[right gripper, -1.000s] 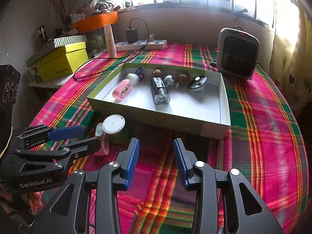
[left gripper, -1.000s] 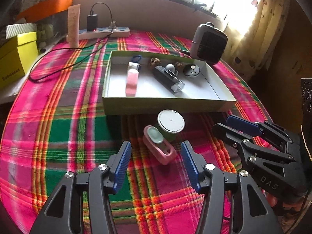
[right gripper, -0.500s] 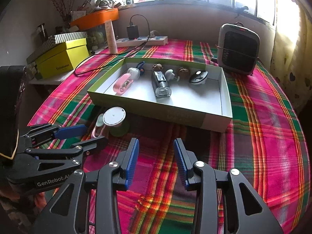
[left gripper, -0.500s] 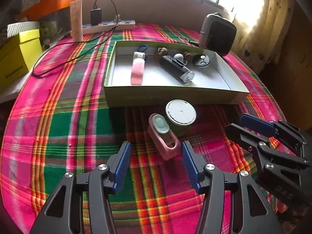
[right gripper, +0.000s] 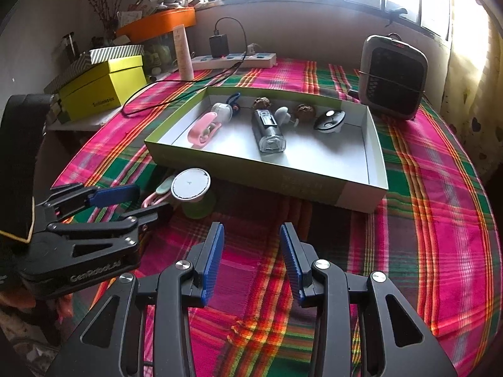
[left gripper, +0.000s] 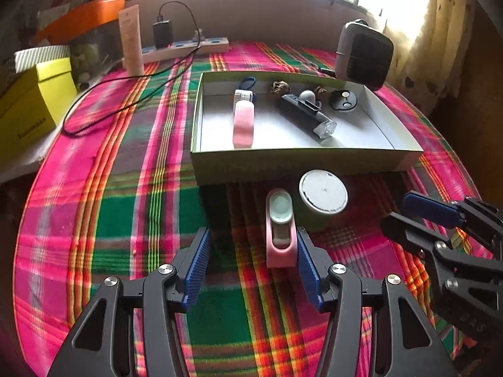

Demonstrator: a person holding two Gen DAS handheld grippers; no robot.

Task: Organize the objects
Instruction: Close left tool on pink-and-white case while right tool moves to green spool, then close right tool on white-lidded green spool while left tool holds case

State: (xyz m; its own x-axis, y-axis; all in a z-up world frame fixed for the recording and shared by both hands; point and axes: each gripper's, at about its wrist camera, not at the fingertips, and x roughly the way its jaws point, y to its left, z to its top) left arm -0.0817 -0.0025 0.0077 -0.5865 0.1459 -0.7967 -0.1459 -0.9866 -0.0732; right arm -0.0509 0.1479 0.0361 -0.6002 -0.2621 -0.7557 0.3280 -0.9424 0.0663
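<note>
A pink gadget with a mint oval cap (left gripper: 279,232) lies on the plaid cloth just in front of the open box (left gripper: 301,160). My left gripper (left gripper: 253,267) is open around the gadget's near end. The gadget sits close against the right pad (left gripper: 306,264), and the left pad stands well clear. A green cup with a white lid (left gripper: 323,194) stands beside the gadget, against the box wall. In the right wrist view my right gripper (right gripper: 251,264) hangs open over bare cloth, with the left gripper (right gripper: 141,202) and the cup (right gripper: 190,185) to its left.
The box (right gripper: 314,185) holds a pink clip (right gripper: 204,128), a black and clear device (right gripper: 268,132), two walnuts, a white knob and a black disc (right gripper: 328,121). Behind it stand a heater (right gripper: 393,78), a power strip (right gripper: 232,59) with a trailing cable, a tube and a yellow box (right gripper: 103,84).
My left gripper has moved forward and tipped down, so the pink gadget now lies between its fingers near the right pad. The right gripper has hardly moved.
</note>
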